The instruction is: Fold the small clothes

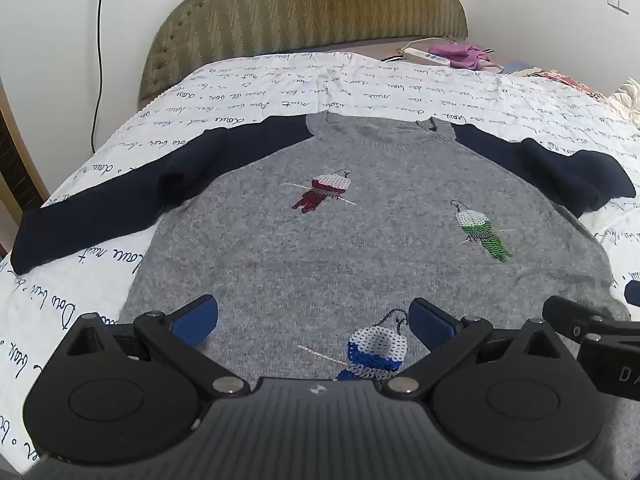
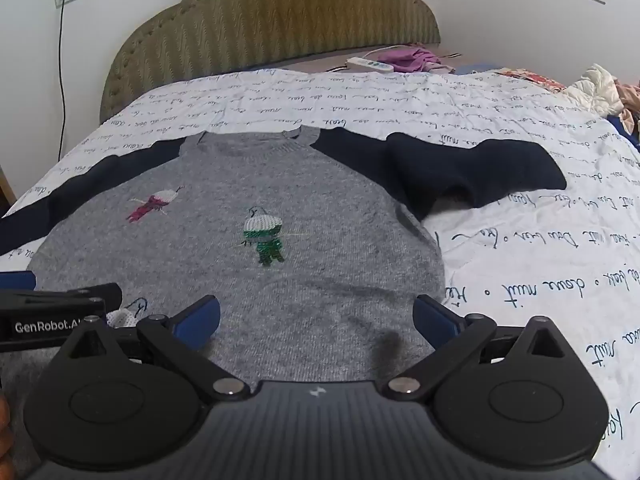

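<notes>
My left tool (image 1: 314,320) was wide open over the bottom part of the sweater (image 1: 360,248), holding nothing. My right tool (image 2: 316,320) was wide open too, near the sweater's right edge, and it held nothing. I could not tell if the blue fingertips (image 1: 196,320) touched the cloth. The tool bodies hid the sweater's bottom hem, so I could not see where it ended.

The gray sweater lay flat, front side up, on the bed cover (image 2: 540,264) with writing on it. I counted three sparkly little figures: a blue one (image 1: 378,350) partly hidden by my left tool, a green one (image 2: 266,240) and a red one (image 1: 324,192). It had two dark blue sleeves. The left sleeve (image 1: 100,208) lay out straight. The right sleeve (image 2: 460,168) was bent back on itself.

There was bare cover on both sides of the sweater and past its collar. Far back stood one padded headboard (image 2: 276,20), with a white power strip (image 2: 368,65) and a purple cloth (image 2: 408,60) near it. The pile of clothes (image 2: 604,88) at the far right was cut off.
</notes>
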{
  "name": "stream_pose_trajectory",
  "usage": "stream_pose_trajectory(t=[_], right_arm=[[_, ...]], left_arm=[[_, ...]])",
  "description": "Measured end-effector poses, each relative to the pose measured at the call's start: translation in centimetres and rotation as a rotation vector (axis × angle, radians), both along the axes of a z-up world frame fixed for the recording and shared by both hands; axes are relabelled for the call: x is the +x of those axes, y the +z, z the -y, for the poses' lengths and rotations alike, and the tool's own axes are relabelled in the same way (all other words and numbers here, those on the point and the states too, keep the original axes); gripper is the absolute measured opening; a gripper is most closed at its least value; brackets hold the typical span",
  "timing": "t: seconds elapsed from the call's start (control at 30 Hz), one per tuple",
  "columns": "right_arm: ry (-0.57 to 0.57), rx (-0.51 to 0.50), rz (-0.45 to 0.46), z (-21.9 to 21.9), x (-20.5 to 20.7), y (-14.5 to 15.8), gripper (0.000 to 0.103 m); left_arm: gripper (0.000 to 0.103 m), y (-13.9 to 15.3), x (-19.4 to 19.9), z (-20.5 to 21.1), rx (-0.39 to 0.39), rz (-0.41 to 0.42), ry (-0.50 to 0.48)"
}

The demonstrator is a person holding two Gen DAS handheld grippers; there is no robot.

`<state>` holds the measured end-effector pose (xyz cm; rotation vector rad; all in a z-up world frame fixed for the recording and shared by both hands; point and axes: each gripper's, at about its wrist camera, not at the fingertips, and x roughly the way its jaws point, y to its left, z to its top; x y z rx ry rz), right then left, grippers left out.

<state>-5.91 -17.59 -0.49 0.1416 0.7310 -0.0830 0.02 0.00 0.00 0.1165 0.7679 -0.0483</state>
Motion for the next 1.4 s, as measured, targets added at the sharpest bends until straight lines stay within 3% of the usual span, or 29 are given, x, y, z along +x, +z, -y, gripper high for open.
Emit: stream_pose_trajectory(t=[0.3,0.33,1.4], right_arm=[[-0.042,0.012,0.003,0.2,-0.1,-0.2,0.103],[-0.005,0.012,0.003,0.5,-0.2,-1.0,0.103],[-0.013,0.019,-0.008,0.4,-0.2,-0.8,0.103]], left_arm=[[0.103,-0.4,-0.1,0.0,0.014,0.004,-0.007],[0.103,-0.1,-0.1,0.0,0.015,0.000,-0.006],[0.103,-0.3,-0.2,-0.9,0.014,0.021,-0.001]])
